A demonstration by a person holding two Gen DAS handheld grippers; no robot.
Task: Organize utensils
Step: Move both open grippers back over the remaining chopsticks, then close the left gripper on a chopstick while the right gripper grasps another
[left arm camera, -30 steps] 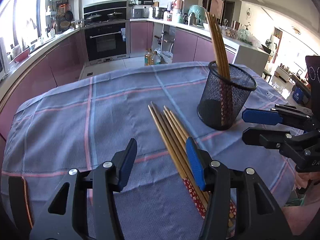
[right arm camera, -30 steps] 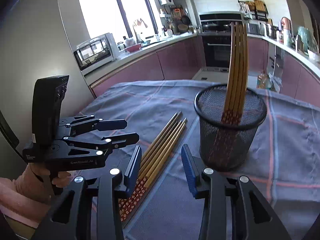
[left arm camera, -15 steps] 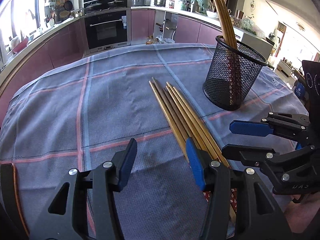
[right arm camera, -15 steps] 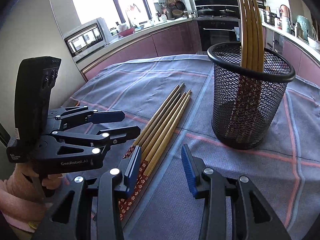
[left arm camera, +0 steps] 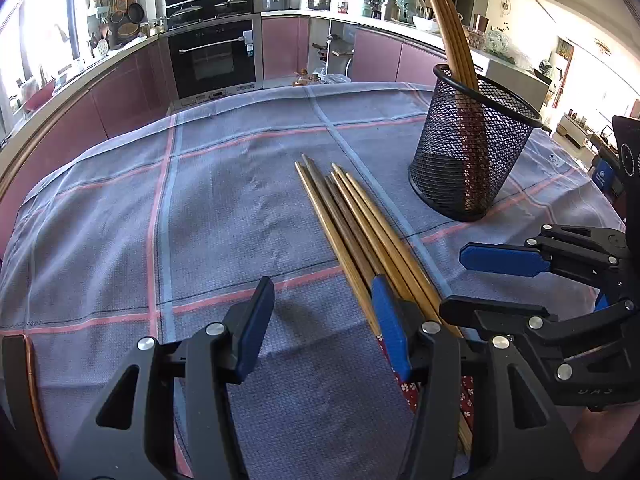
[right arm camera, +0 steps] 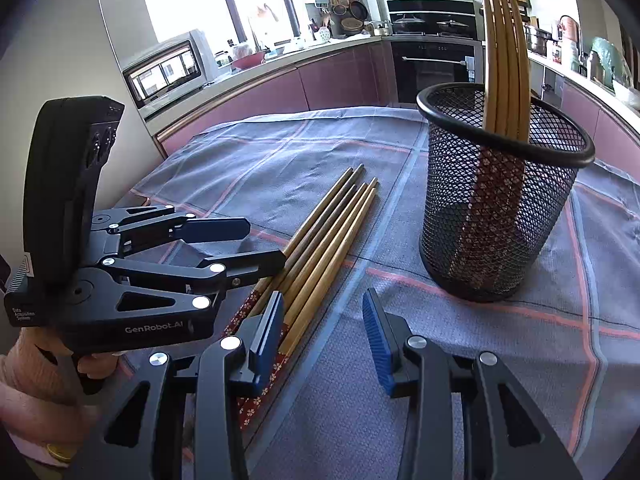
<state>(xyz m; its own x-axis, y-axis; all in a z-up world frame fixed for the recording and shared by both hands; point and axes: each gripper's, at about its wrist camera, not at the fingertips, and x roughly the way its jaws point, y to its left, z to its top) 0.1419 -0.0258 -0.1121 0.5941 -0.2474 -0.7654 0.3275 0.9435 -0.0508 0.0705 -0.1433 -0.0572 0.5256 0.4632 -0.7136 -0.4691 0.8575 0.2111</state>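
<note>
My left gripper [right arm camera: 248, 246] is matte black with blue finger pads, silver screws and "GenRobot.AI" lettering (white, on the side); my right gripper [right arm camera: 324, 340] matches. A pink sleeve [right arm camera: 24, 364] covers my wrist.

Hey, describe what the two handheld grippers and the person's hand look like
Both the left gripper and the right gripper are matte black, with triangular cut-outs, silver rivets and blue ribbed finger pads. The left one reads "GenRobot.AI" in white. The person's hand shows a pink sleeve and a gold ring.

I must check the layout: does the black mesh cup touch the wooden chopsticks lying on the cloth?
Apart. The right wrist view shows bare cloth between the black mesh cup and the lying wooden chopsticks.
</note>
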